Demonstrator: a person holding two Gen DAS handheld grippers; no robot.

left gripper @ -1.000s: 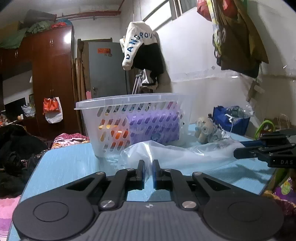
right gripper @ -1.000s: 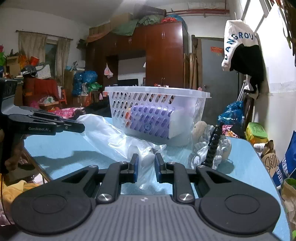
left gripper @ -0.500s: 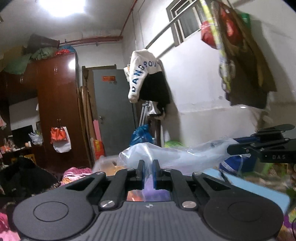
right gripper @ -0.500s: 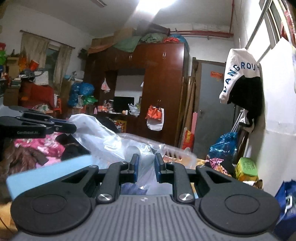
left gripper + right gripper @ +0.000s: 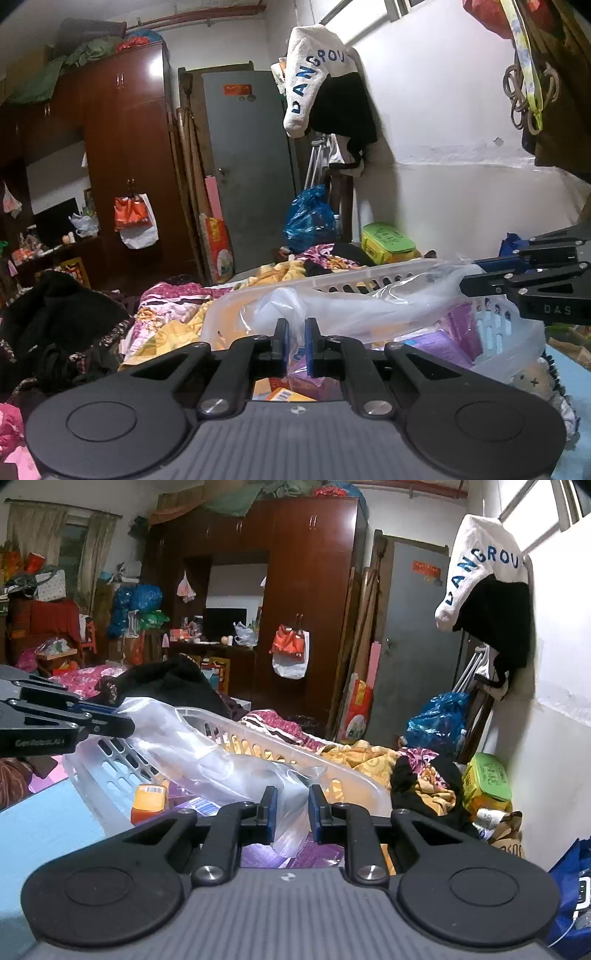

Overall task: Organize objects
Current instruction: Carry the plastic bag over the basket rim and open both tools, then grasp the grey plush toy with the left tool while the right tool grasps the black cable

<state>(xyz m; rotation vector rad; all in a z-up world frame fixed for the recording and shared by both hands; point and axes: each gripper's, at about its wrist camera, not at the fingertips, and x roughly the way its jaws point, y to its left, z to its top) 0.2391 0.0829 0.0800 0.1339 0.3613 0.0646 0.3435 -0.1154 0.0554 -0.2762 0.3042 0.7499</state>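
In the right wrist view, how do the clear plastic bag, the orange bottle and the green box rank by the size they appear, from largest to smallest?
1. Clear plastic bag, by far the largest.
2. Green box.
3. Orange bottle, partly hidden in the white basket.

The box and bottle look close in size; the bottle sits nearer the camera, so their order is unsure.

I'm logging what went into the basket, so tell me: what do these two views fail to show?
- Basket contents: both views, mostly covered by the plastic bag and the gripper bodies.
- Orange box label: right view, too small to read.
- Stuffed toy: left view, partly behind the basket.
- Right hand-held gripper: grip on the bag unclear.
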